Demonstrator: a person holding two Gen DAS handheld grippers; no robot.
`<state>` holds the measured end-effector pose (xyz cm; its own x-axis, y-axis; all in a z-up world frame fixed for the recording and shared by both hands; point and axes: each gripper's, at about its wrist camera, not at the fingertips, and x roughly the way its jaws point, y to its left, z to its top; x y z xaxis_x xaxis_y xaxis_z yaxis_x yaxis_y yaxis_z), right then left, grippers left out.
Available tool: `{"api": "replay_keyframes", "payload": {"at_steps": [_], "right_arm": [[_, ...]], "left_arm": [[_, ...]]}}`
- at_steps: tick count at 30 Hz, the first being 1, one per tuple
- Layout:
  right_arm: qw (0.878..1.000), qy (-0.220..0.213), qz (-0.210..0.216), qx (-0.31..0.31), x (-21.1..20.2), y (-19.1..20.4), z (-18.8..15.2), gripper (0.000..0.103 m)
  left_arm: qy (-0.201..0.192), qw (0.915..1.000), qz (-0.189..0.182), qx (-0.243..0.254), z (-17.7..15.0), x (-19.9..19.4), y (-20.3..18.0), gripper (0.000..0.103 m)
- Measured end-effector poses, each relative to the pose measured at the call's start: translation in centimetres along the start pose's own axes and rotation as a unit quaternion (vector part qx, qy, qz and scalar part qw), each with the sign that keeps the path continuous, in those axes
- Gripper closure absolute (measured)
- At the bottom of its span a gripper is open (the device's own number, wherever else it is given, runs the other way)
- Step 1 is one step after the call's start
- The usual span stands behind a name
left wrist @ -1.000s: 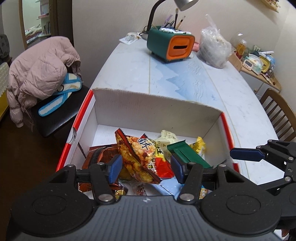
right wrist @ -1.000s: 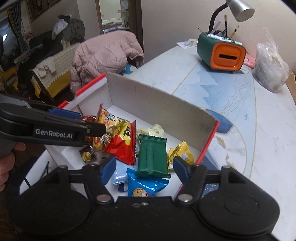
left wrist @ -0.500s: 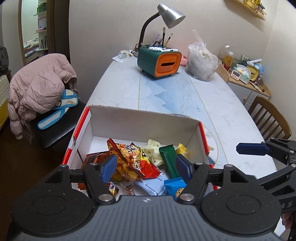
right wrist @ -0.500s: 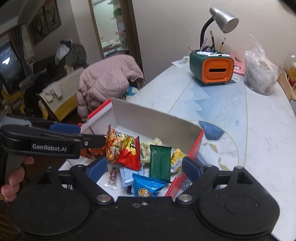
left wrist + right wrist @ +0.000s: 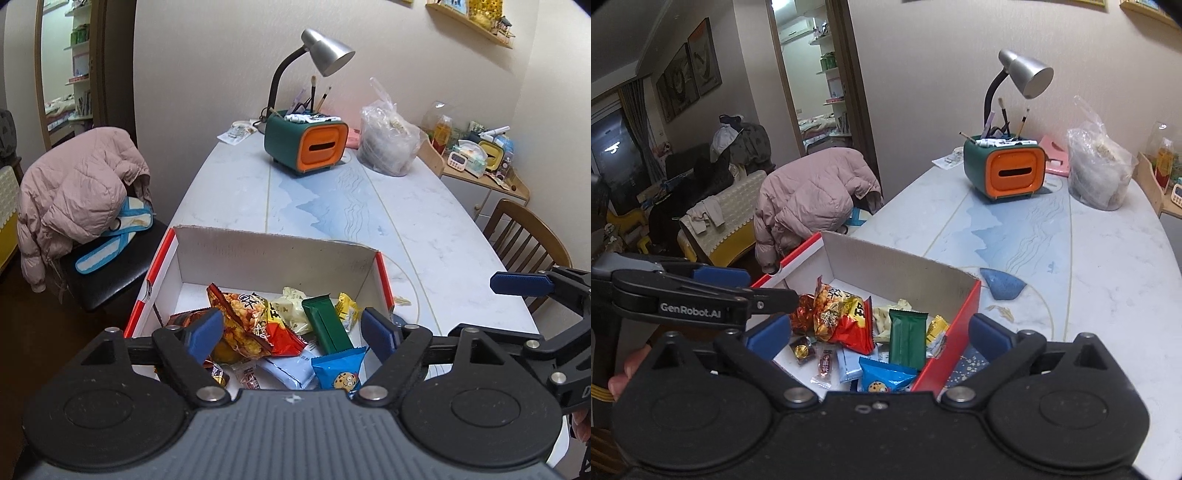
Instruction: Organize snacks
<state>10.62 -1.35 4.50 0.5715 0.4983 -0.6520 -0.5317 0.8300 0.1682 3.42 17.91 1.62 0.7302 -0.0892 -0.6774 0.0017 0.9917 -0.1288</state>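
A red-and-white cardboard box (image 5: 273, 254) (image 5: 897, 267) stands on the near end of the table and holds several snack packs. Among them are an orange-red chip bag (image 5: 251, 321) (image 5: 842, 317), a green bar (image 5: 325, 325) (image 5: 907, 341) and a blue cookie pack (image 5: 338, 371) (image 5: 882, 376). My left gripper (image 5: 291, 336) hovers above the box's near side, its jaws opening with nothing pressed between them. My right gripper (image 5: 877, 336) also hangs above the box, jaws opening wide and holding nothing. Each gripper shows at the edge of the other's view.
Farther down the marble table (image 5: 424, 236) stand a green-and-orange pen holder (image 5: 304, 147), a grey desk lamp (image 5: 325, 55) and a clear plastic bag (image 5: 388, 147). A chair with a pink jacket (image 5: 74, 192) is left of the table; a wooden chair (image 5: 528, 236) is right.
Both grippers have risen and drawn back from the box, so more of the table shows. Both pairs of jaws have spread wider. The snacks lie in the box as before.
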Motion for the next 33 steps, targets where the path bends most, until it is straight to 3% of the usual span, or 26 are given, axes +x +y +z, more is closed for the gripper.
{"api": "replay_keyframes", "payload": {"at_steps": [6, 33], "right_arm": [[1.0, -0.011, -0.006, 0.004, -0.7, -0.2, -0.7, 0.0], [0.999, -0.042, -0.003, 0.016, -2.3, 0.7, -1.5, 0.0]], "left_arm": [[-0.002, 1.0, -0.008, 0.002, -0.5, -0.6, -0.3, 0.012], [-0.018, 0.9997, 0.001, 0.019, -1.3, -2.1, -1.4, 0.011]]}}
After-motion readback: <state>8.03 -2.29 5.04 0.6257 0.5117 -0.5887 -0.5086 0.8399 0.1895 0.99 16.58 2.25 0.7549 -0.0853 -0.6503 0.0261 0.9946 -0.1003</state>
